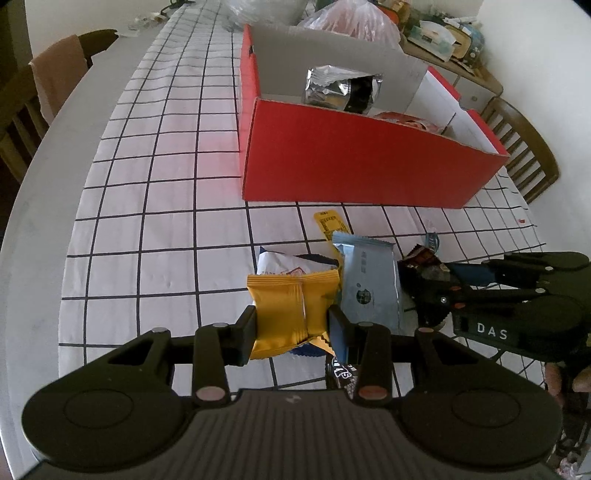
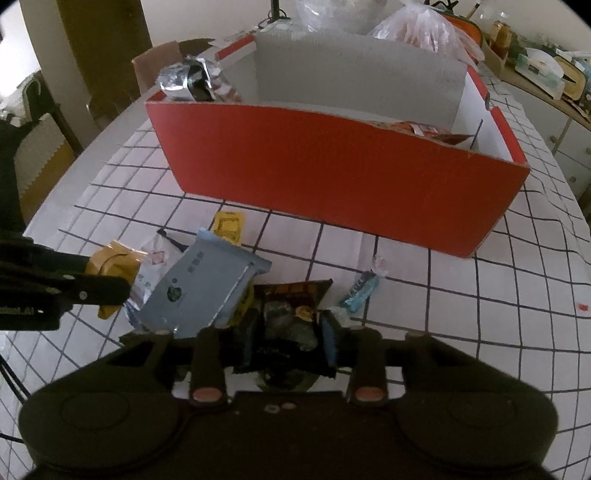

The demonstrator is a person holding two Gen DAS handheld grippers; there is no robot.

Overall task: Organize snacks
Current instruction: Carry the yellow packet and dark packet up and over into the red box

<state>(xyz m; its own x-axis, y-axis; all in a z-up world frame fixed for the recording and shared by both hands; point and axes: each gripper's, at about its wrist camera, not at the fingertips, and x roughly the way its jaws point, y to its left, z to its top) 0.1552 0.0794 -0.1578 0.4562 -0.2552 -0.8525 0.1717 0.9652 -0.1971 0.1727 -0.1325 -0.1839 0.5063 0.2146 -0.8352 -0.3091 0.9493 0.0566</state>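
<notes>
- The left tongs (image 1: 291, 328) are gripping a yellow snack packet (image 1: 293, 310), its 2 sides pinched between the pads, just above the pile.
- The right tongs (image 2: 286, 341) are closing around a dark snack packet (image 2: 291, 317), which is sitting between the pads at the pile's right edge.
- A grey-blue pouch (image 1: 369, 280) is lying between the 2 held packets, leaning on a white wrapper (image 1: 280, 262) and a flat yellow sachet (image 1: 328, 223).
- A small blue bar (image 2: 360, 290) is lying just beside the dark packet on the gridded cloth covering the surface (image 1: 155, 206).
- A red box (image 1: 354, 162) is standing beyond the pile, its tall front wall facing the tongs; a silver bag (image 1: 340, 88) and orange wrappers (image 1: 406, 120) are resting inside, split by a cardboard divider (image 1: 332, 48).
- Plastic bags (image 1: 351, 18) and chairs (image 1: 524, 147) are crowding the far edge.
</notes>
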